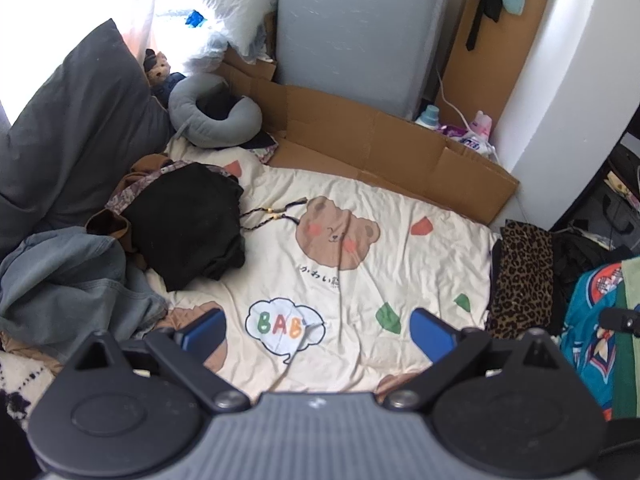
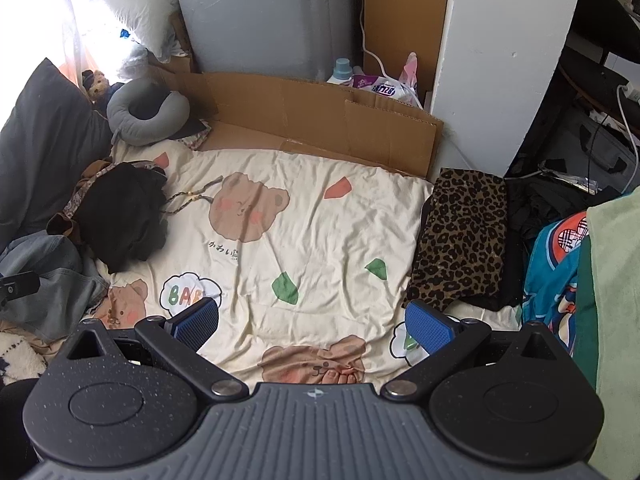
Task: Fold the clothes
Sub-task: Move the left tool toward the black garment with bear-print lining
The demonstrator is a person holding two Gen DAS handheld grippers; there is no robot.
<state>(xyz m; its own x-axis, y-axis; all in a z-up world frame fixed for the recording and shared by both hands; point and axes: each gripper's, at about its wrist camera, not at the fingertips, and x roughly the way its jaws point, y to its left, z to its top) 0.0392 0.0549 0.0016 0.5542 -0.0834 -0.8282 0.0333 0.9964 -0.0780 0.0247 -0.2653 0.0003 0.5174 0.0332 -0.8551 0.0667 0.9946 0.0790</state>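
Observation:
A cream bedsheet [image 1: 400,208] [image 2: 320,208] with bear prints covers the bed. On its right edge lies a folded leopard-print garment [image 1: 520,276] [image 2: 460,236] on top of black cloth. A heap of unfolded clothes sits at the left: a black garment [image 1: 188,224] [image 2: 120,212] and pale blue jeans [image 1: 68,280] [image 2: 44,280]. My left gripper [image 1: 318,336] hangs open above the sheet's middle with nothing between its blue pads. My right gripper [image 2: 314,326] is open too, empty, just left of the leopard garment.
A grey pillow [image 1: 72,120], a grey neck pillow [image 1: 212,120] and flattened cardboard [image 1: 380,144] border the bed's far side. A grey appliance [image 1: 352,28] and a white wall [image 1: 560,80] stand behind. A teal printed cloth [image 2: 556,276] and green cloth [image 2: 612,280] lie at the right.

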